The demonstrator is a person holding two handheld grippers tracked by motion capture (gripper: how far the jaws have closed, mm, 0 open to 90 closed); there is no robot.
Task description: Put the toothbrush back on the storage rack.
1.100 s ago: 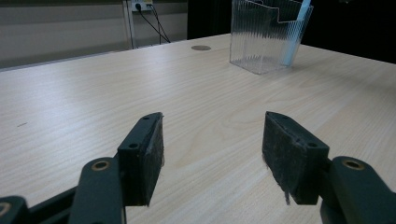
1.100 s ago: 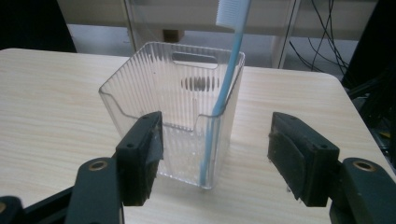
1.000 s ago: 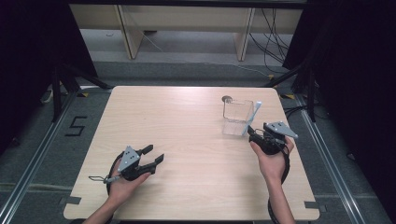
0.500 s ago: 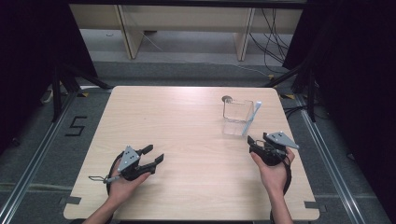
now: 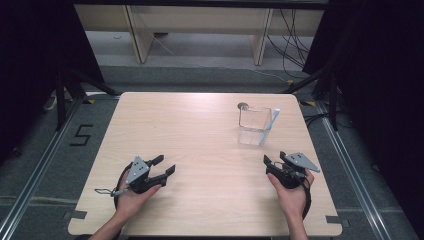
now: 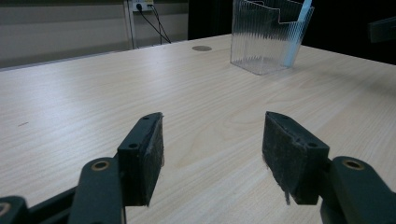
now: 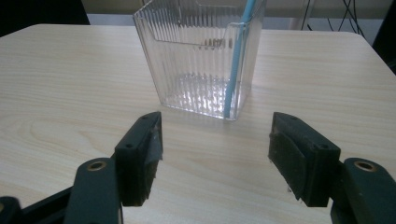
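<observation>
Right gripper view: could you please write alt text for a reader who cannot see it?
A clear ribbed container stands on a wooden table with a blue stick leaning inside it. The right gripper faces it from close by, jaws open and holding nothing.

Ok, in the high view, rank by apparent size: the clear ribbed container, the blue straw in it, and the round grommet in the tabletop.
1. Clear ribbed container, the largest.
2. Blue straw, about as long as the container is tall but far thinner.
3. Round grommet, the smallest, just behind the container.
</observation>
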